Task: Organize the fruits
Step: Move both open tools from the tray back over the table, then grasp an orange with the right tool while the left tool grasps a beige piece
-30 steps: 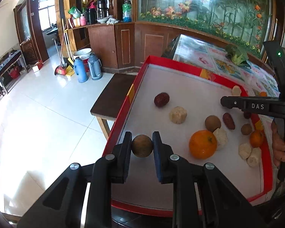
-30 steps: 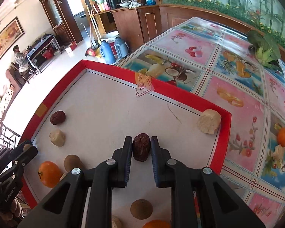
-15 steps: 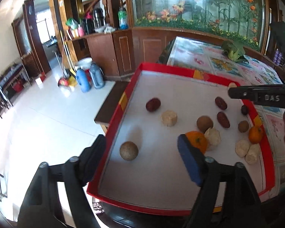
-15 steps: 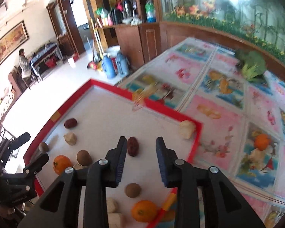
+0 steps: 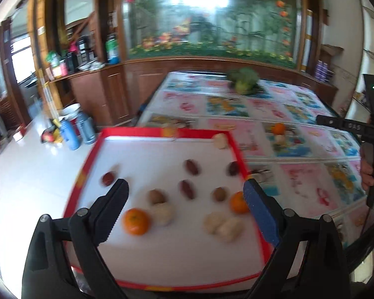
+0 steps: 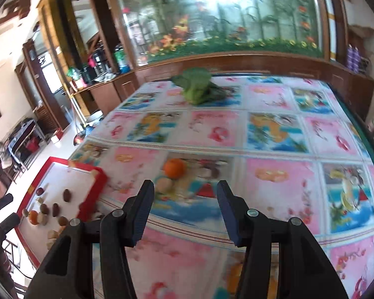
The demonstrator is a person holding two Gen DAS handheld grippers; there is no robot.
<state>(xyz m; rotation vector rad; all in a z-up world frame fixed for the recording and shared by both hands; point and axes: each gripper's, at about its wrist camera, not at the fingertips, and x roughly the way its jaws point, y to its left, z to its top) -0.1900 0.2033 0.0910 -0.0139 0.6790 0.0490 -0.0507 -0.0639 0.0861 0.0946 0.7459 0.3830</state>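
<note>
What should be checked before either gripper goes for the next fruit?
1. Left gripper empty, jaws just opened: ok.
2. Right gripper empty, jaws just opened: ok.
3. Orange on the tablecloth lies outside the red tray: not ok.
4. Pale piece beside that orange, free of anything on top: ok.
5. Fruits in the tray sorted by kind: not ok, mixed.
6. Picture sharp enough to aim: not ok, blurred.

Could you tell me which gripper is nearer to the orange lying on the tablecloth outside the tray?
Right. The right gripper faces the orange just ahead of its open fingers; the left gripper hangs over the tray, farther from it.
</note>
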